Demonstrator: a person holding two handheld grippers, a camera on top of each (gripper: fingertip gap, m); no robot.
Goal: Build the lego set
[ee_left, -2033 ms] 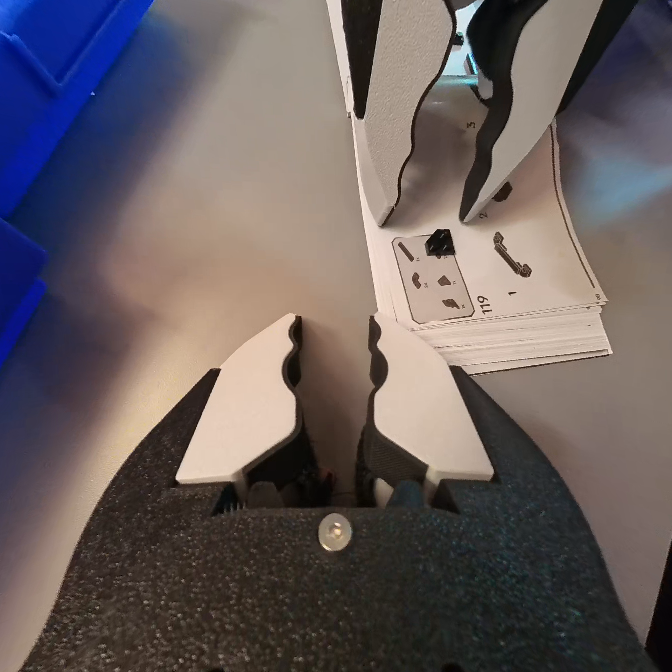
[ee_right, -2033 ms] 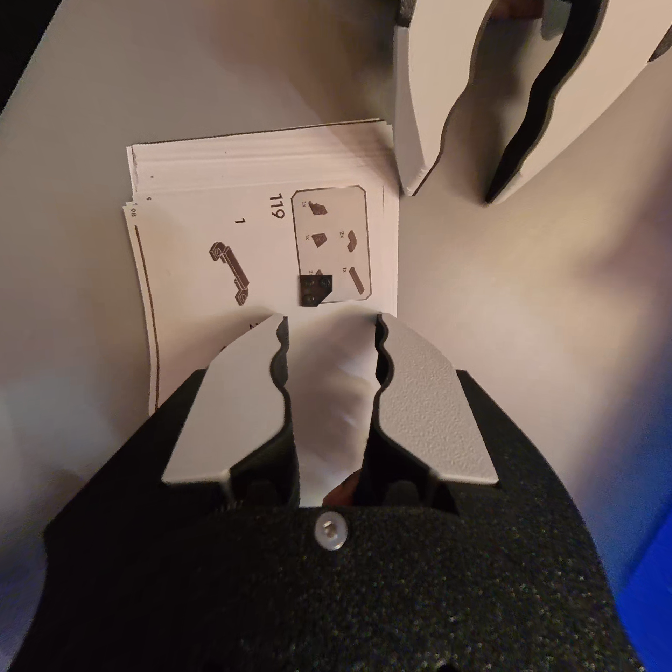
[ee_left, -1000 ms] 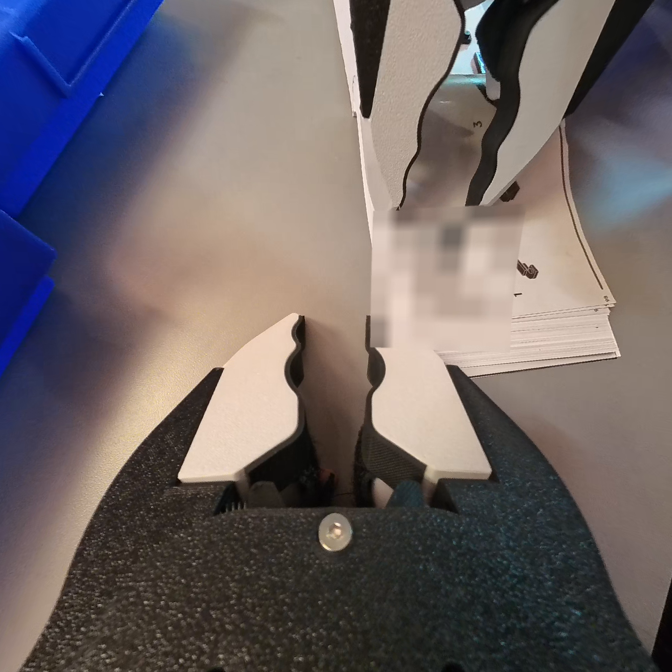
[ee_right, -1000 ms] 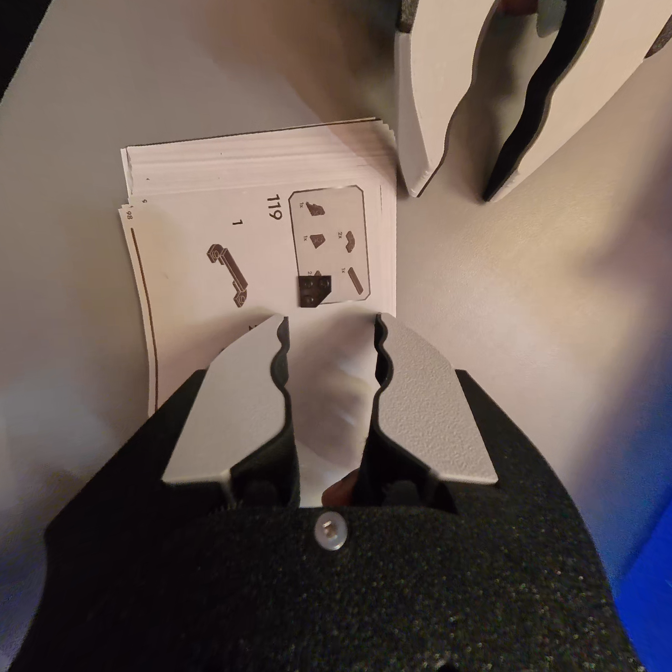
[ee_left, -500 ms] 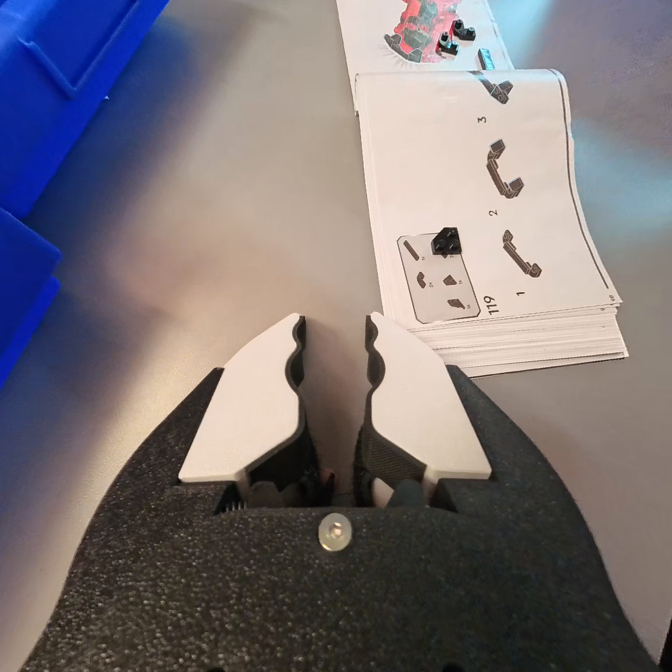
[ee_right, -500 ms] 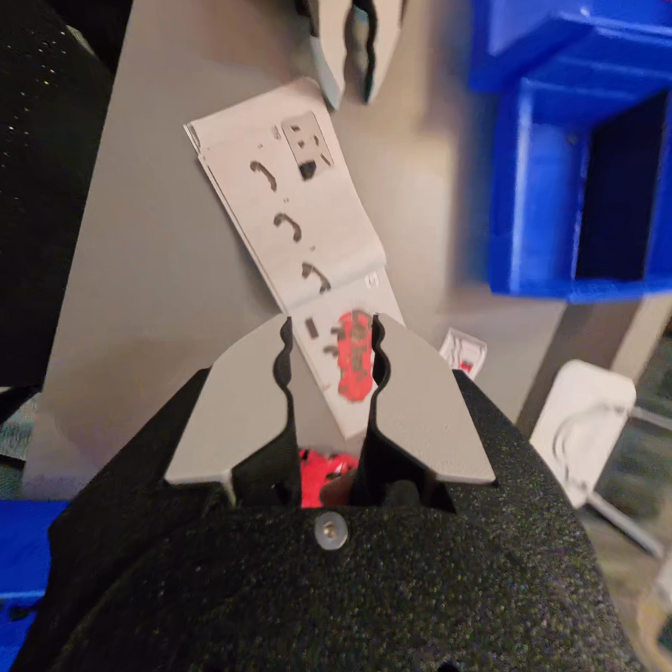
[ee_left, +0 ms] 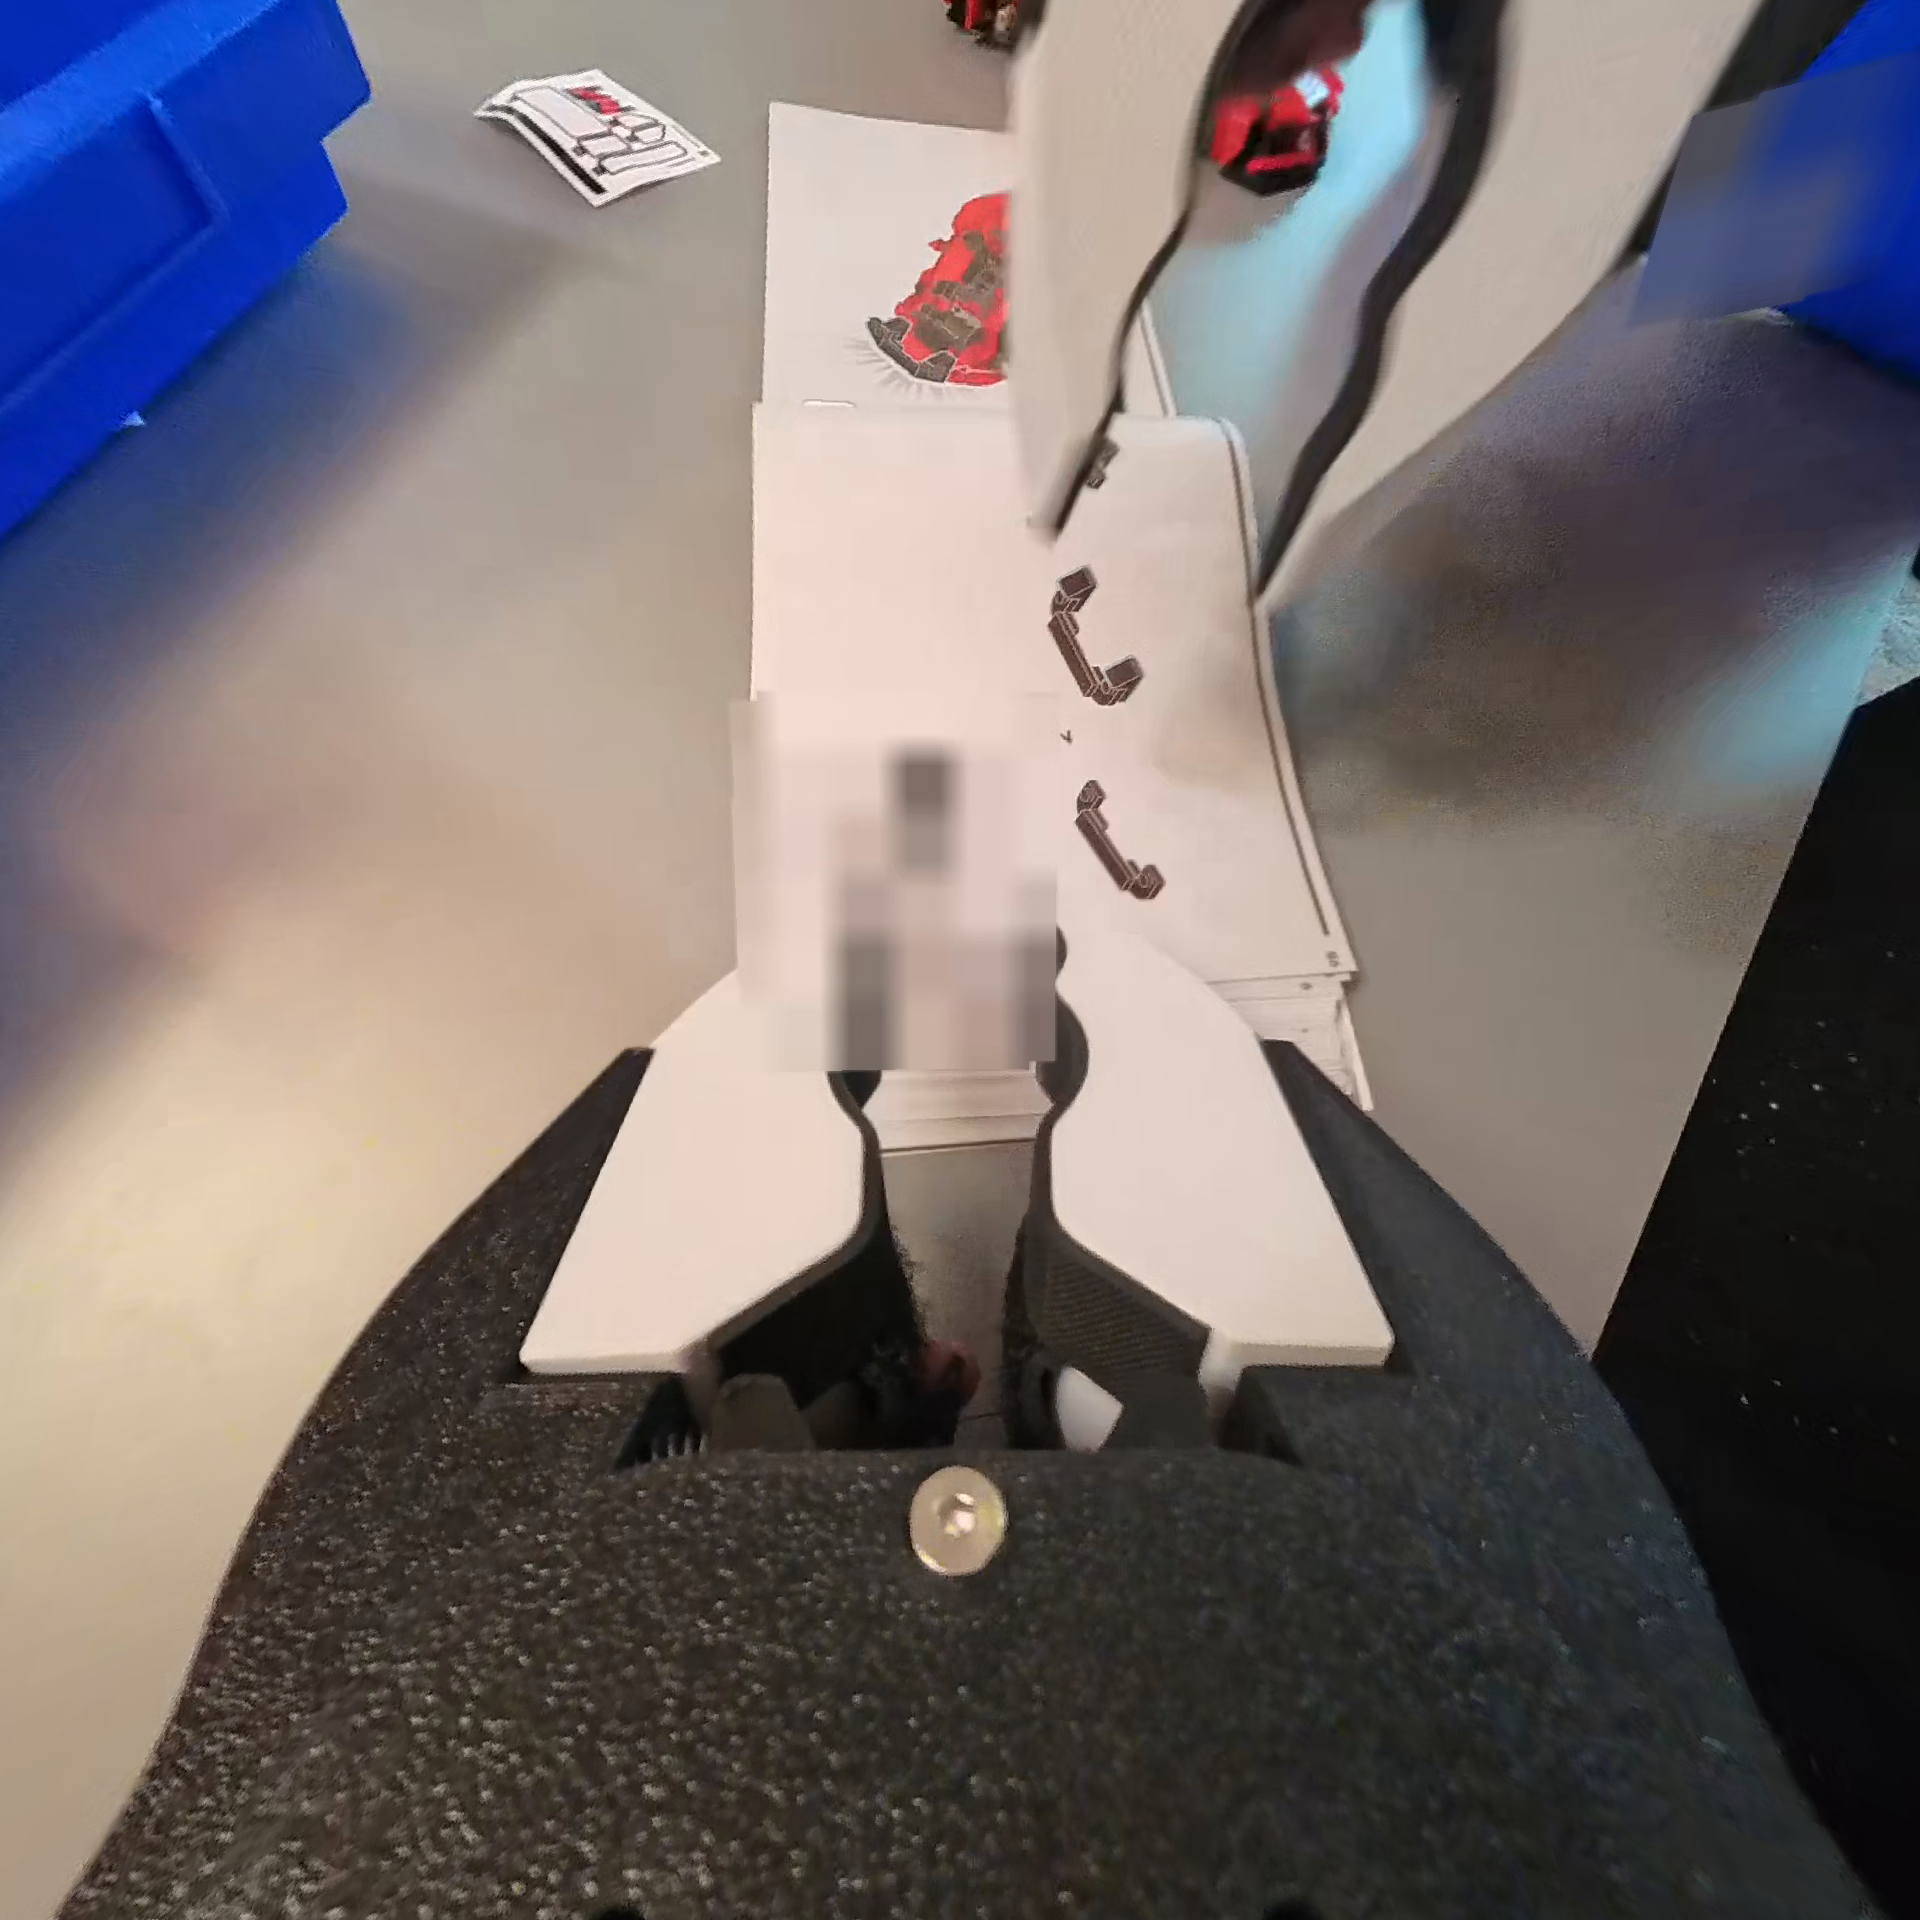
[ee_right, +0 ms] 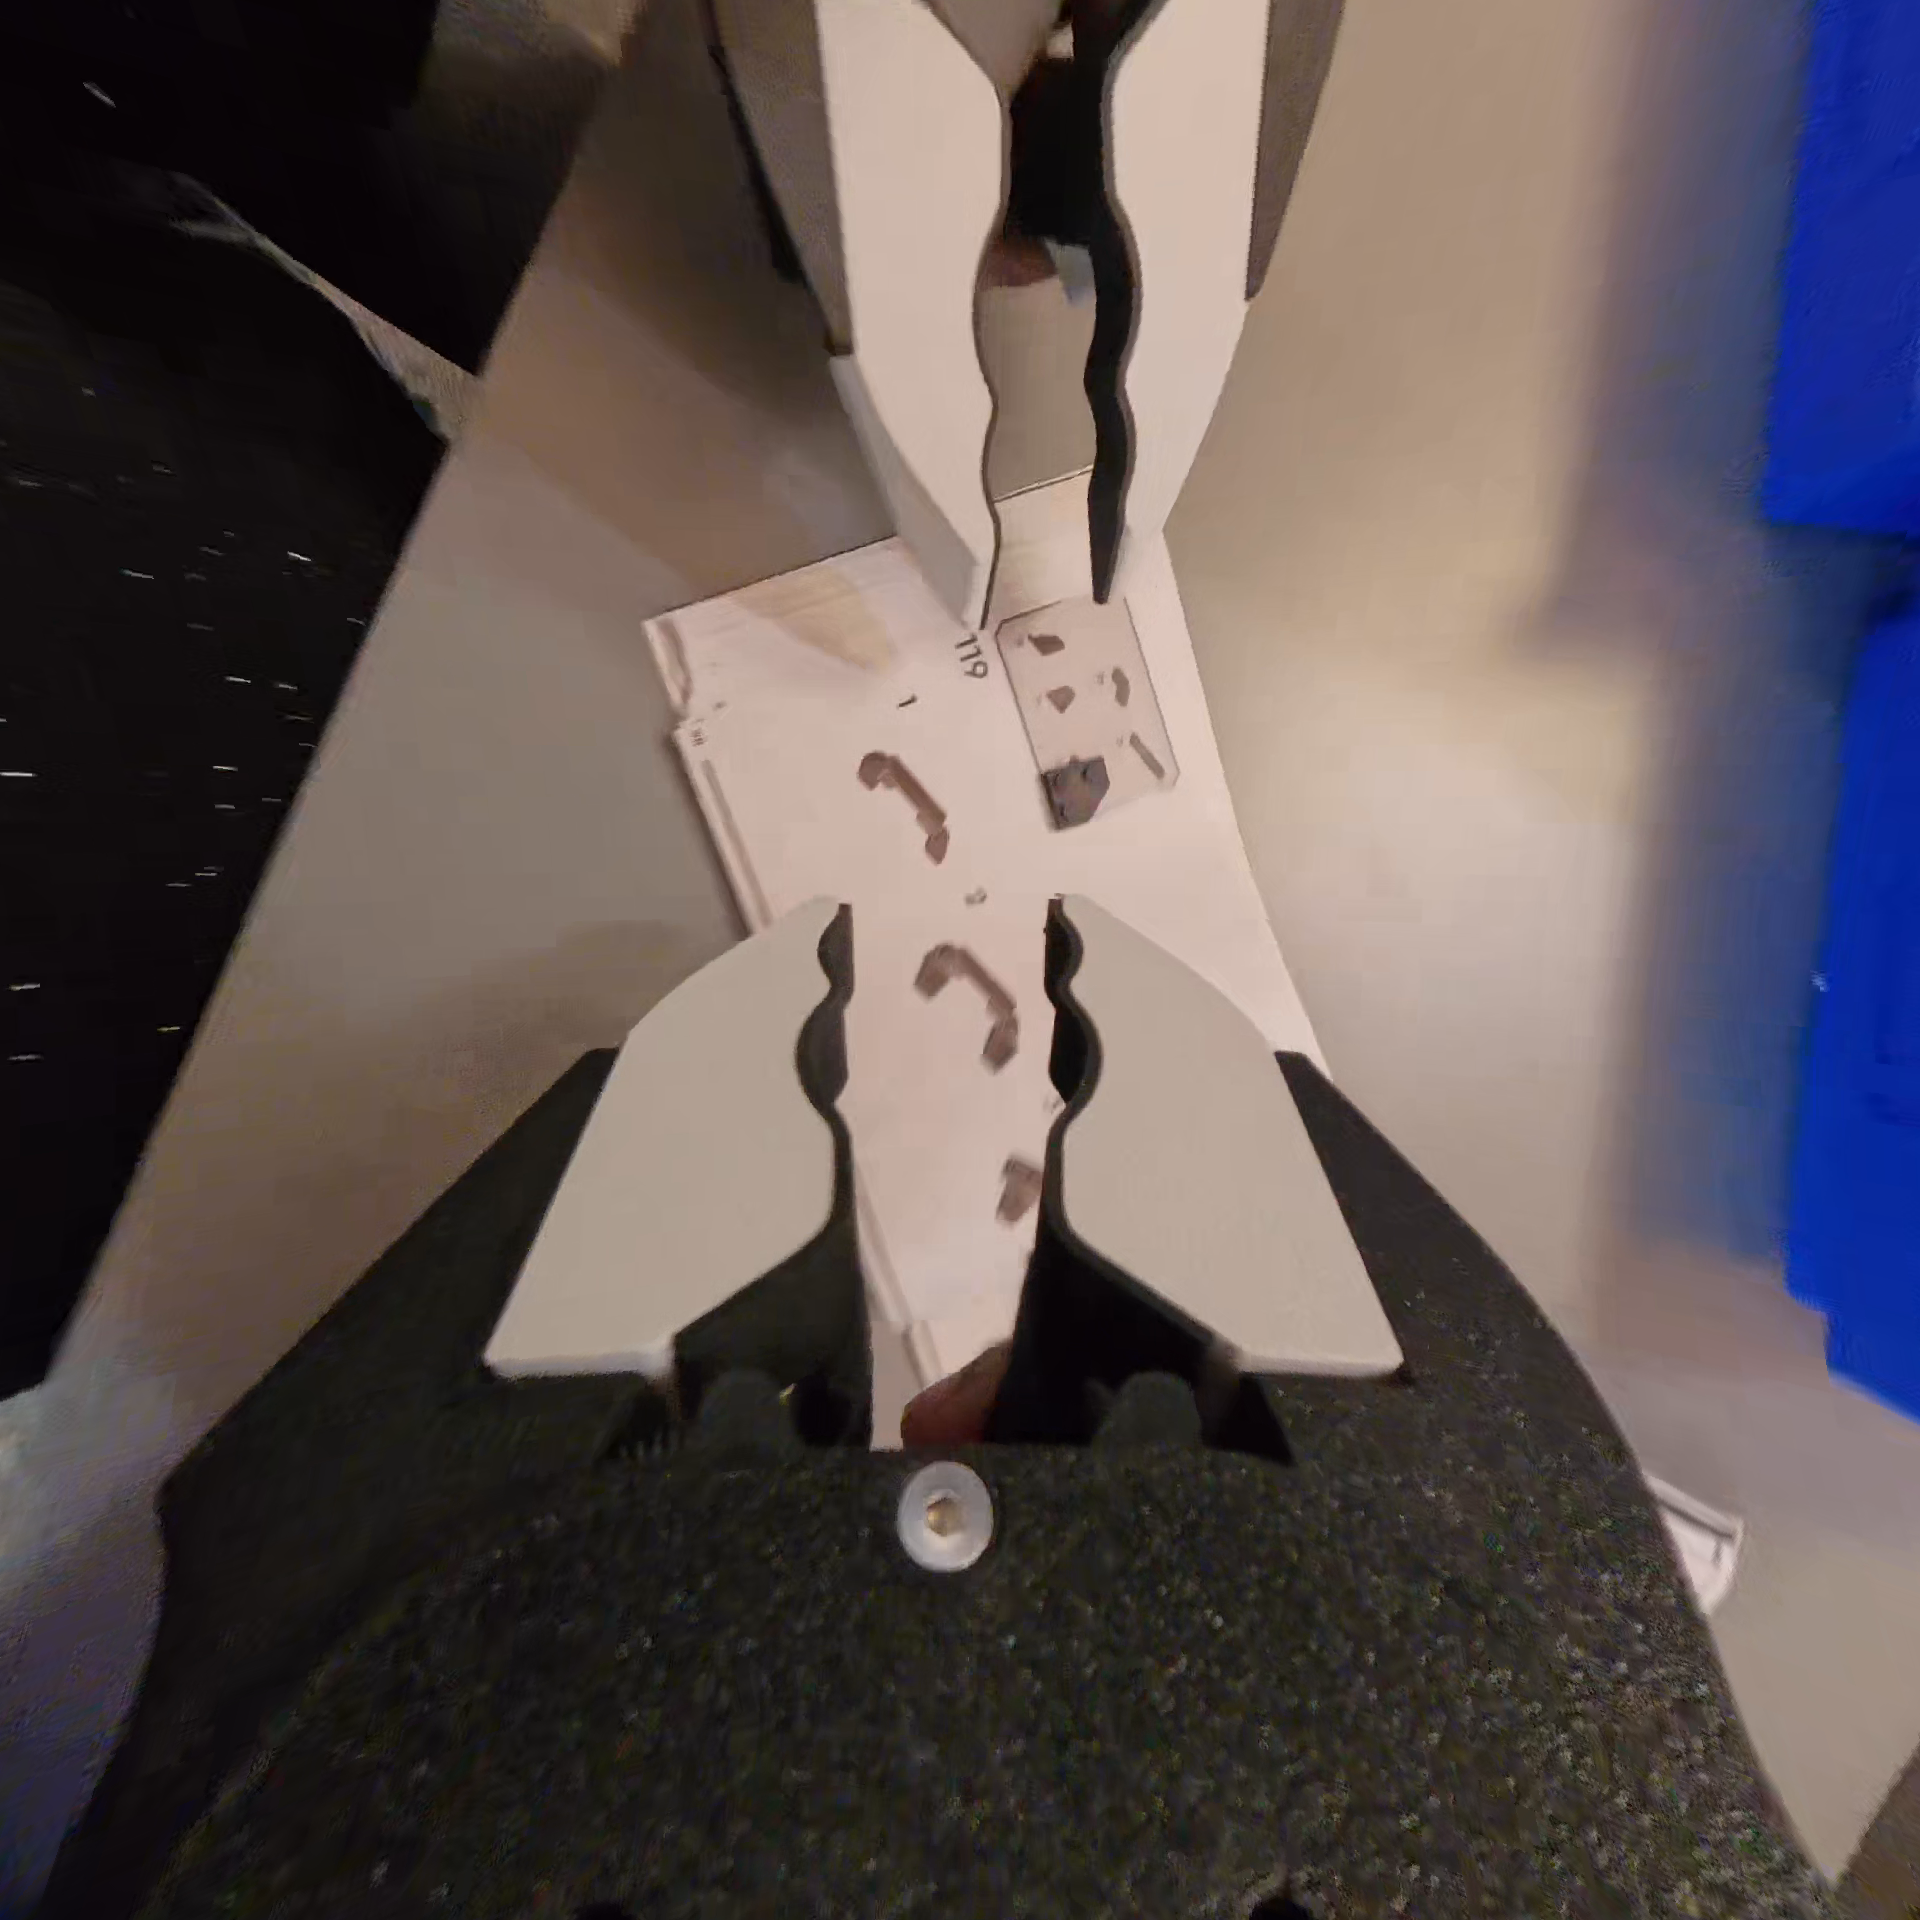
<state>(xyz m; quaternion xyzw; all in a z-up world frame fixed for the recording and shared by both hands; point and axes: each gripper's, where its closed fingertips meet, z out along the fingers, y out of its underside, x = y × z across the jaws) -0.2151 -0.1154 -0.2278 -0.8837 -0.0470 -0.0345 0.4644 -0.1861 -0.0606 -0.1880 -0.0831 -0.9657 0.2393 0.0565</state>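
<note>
A plain grey table [ee_left: 436, 727] carries a blue bin [ee_left: 135, 208] at its far left edge; beyond the right edge lies dark, possibly speckled flooring [ee_right: 156, 623]; lighting warm.

Left gripper [ee_left: 951, 1039] fingers parted over instruction booklet [ee_left: 935, 582], right gripper [ee_left: 1153, 551] opposite, blue bin [ee_left: 135, 218] left.

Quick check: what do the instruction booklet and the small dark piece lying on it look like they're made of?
Instruction booklet: matte white printed paper, judging by its stacked page edges and curling page. Small dark piece: probably hard black plastic; studs show faintly on top, though the view is blurred.
</note>
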